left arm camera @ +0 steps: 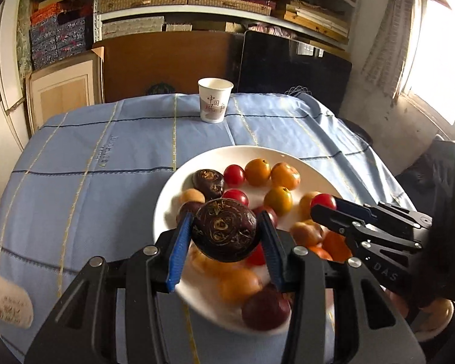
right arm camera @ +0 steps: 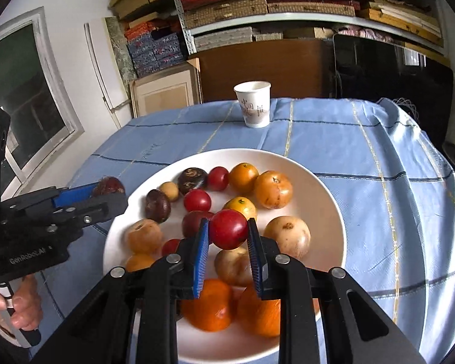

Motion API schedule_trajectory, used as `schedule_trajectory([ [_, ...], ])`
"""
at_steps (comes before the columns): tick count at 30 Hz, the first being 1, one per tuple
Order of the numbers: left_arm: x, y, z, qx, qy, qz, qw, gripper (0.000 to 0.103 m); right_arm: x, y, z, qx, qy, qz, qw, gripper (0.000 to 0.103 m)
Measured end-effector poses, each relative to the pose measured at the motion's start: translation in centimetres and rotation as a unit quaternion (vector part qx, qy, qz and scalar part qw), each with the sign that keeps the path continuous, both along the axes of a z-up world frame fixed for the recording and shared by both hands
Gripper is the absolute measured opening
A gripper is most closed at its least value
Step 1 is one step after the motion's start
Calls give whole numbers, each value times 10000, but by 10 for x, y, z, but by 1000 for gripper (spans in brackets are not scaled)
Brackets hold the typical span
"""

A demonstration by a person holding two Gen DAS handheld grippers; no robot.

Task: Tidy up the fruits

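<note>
A white plate (left arm camera: 173, 194) (right arm camera: 324, 194) on the blue tablecloth holds several fruits: red cherry tomatoes, orange and yellow fruits, dark brown patterned ones. My left gripper (left arm camera: 226, 230) is shut on a dark brown patterned fruit (left arm camera: 226, 235) and holds it above the plate's left side. In the right wrist view that gripper (right arm camera: 109, 192) sits at the plate's left rim, the fruit (right arm camera: 109, 185) at its tip. My right gripper (right arm camera: 228, 233) is shut on a red cherry tomato (right arm camera: 229, 233) above the plate's middle. It shows in the left wrist view (left arm camera: 323, 204) with the tomato (left arm camera: 323, 200).
A white paper cup (left arm camera: 214, 100) (right arm camera: 253, 104) stands at the far side of the table. Another white cup (left arm camera: 6, 298) lies at the near left. Shelves of boxes and boards stand behind the table (left arm camera: 75, 157). A window is at the right.
</note>
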State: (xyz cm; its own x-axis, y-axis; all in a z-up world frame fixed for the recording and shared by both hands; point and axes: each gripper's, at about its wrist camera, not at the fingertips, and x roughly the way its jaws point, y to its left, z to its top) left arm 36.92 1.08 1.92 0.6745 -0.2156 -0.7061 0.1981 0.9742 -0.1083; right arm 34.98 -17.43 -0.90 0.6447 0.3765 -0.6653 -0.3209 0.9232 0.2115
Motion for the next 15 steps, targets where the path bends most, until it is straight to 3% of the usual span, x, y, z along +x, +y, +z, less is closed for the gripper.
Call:
schedule_trajectory([
  [5, 21, -11, -13, 37, 126, -58, 9999, 44, 5, 2, -6, -229, 166, 219, 9994, 28],
  [6, 22, -12, -14, 53, 146, -44, 9999, 49, 3, 2, -5, -260, 177, 223, 9993, 32],
  [7, 22, -14, -14, 112, 135, 11, 9998, 58, 2, 1, -4, -261, 168, 214, 9993, 43],
  [8, 20, -14, -13, 183, 89, 97, 9997, 80, 0, 0, -2, -259, 135, 170, 9994, 47],
  [9, 17, -14, -9, 259, 4, 214, 9994, 96, -3, -2, 2, -269, 100, 130, 9995, 49],
  [12, -1, -10, 8, 435, -265, 471, 9976, 97, -18, -4, 18, -239, -7, 210, 9995, 51],
  [15, -33, -7, 32, 485, -426, 540, 9965, 98, -45, -5, 36, -260, -152, 230, 9993, 62],
])
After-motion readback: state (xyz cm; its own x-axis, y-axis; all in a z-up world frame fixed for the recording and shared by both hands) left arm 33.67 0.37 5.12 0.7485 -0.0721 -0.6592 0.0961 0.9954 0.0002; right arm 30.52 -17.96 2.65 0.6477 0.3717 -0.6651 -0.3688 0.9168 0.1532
